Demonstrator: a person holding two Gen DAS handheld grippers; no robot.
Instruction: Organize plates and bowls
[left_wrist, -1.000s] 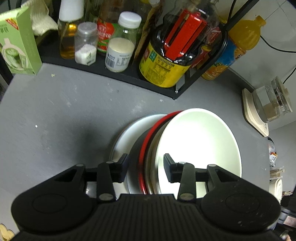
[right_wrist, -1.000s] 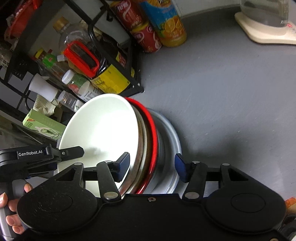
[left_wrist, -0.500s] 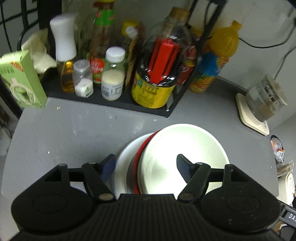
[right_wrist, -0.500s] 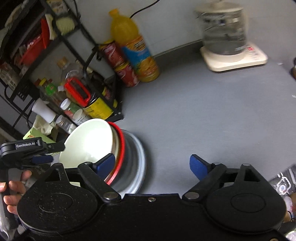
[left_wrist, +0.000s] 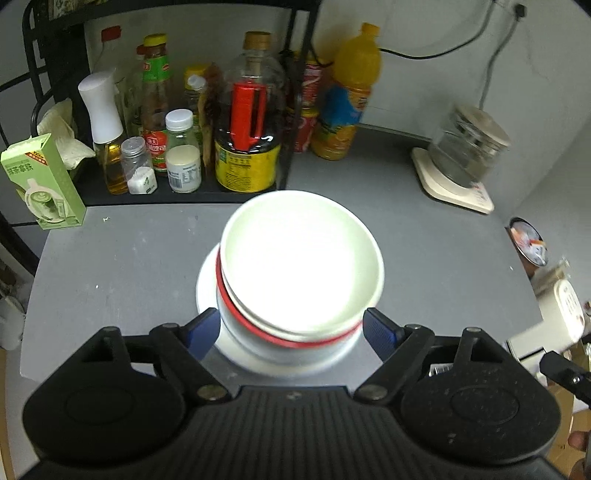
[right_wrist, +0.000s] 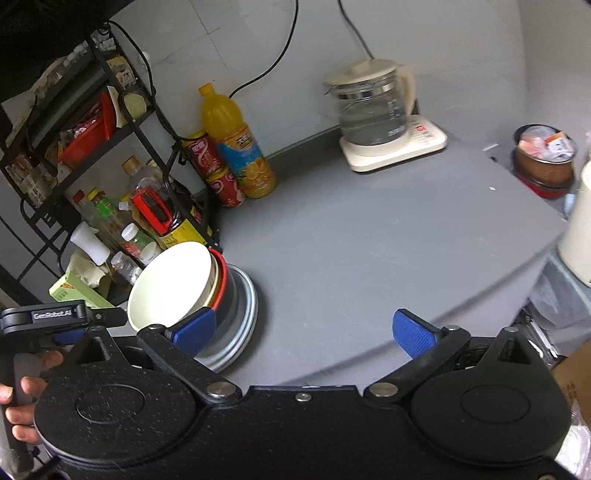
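Basically both our grippers are off the dishes now. Our left gripper (left_wrist: 288, 334) has its jaws spread wide, just been opening, nothing pinched between them; the stack sits past the blue pads, framed by them but not touched as far as we can tell. Our right gripper (right_wrist: 303, 332) is wider still, jaws also just been opening, with only bare counter (right_wrist: 369, 251) between them; its left pad overlaps the stack in the picture, but we read that as line of sight, not contact.

Stack status: white bowl (left_wrist: 301, 264) on top, nested in a red-rimmed bowl (left_wrist: 295, 341), all sitting on a pale plate (left_wrist: 207, 288). From the right wrist view the plate (right_wrist: 243, 310) looks like more than one layer at the rim, so possibly two plates; we can't say for sure. The white bowl (right_wrist: 171, 286) looks seated a bit off-centre, tilted toward the rack side.

Stack stands on the grey counter just in front of the black condiment rack (left_wrist: 288, 110), near its corner post.

Progress call: nesting looks done, bowls on plates in one pile. No other loose plates or bowls visible on the counter. A brown bowl (right_wrist: 543, 158) full of packets sits at the far right edge; we judge it's not part of the job.

Left to do, maybe: straighten the top bowl. Otherwise we'd call it near complete.
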